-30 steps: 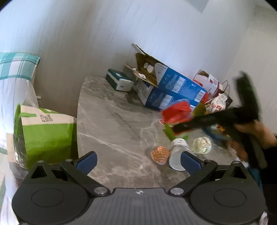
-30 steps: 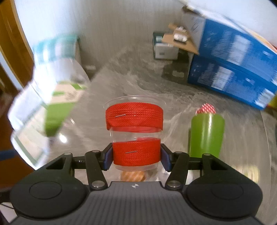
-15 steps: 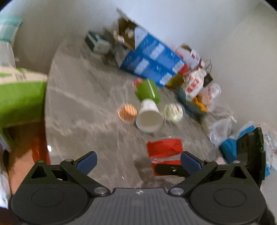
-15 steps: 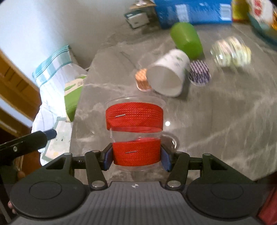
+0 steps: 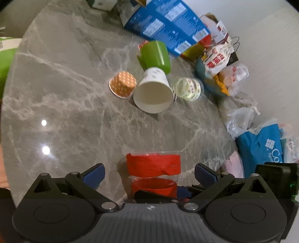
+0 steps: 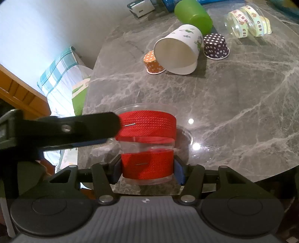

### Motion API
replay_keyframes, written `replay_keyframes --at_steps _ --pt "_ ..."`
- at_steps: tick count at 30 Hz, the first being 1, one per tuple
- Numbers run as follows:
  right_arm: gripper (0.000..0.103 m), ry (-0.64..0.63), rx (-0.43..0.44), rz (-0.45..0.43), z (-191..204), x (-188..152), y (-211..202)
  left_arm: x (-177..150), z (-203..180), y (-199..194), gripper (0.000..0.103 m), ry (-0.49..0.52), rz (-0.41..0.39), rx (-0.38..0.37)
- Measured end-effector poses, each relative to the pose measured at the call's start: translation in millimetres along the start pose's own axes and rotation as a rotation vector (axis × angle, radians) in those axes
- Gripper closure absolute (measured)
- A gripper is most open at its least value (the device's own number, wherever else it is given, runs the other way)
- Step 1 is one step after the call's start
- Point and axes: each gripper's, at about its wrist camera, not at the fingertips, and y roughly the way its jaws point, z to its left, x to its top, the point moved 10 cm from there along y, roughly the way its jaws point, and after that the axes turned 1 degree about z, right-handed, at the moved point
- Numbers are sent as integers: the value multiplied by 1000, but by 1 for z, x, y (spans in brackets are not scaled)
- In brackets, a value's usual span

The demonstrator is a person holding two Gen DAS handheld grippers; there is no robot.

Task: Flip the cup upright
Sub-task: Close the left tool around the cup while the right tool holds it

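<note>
The right gripper (image 6: 147, 169) has its jaws closed on the lower red band of a clear plastic cup wrapped in two red fabric bands (image 6: 146, 147). The cup stands upright, mouth up, near the front edge of the grey marble desk (image 6: 233, 104); whether its base touches the surface cannot be told. The left gripper (image 5: 149, 172) has its jaws spread wide on either side of the same cup (image 5: 153, 169), not touching it. Farther back on the desk, a white paper cup with printed figures (image 6: 177, 51) lies on its side, mouth toward the cameras. An orange dotted paper cup (image 6: 153, 62) and a dark dotted paper cup (image 6: 215, 46) sit just beside it. A green plastic cup (image 6: 193, 13) lies behind it.
</note>
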Motion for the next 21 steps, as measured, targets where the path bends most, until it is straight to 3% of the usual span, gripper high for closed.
replay_keyframes --at_steps 12,21 --pt "46 21 46 2 -2 -1 -4 5 -12 25 7 22 68 83" --pt "46 25 65 3 -1 -2 -5 4 -15 35 25 36 84 118"
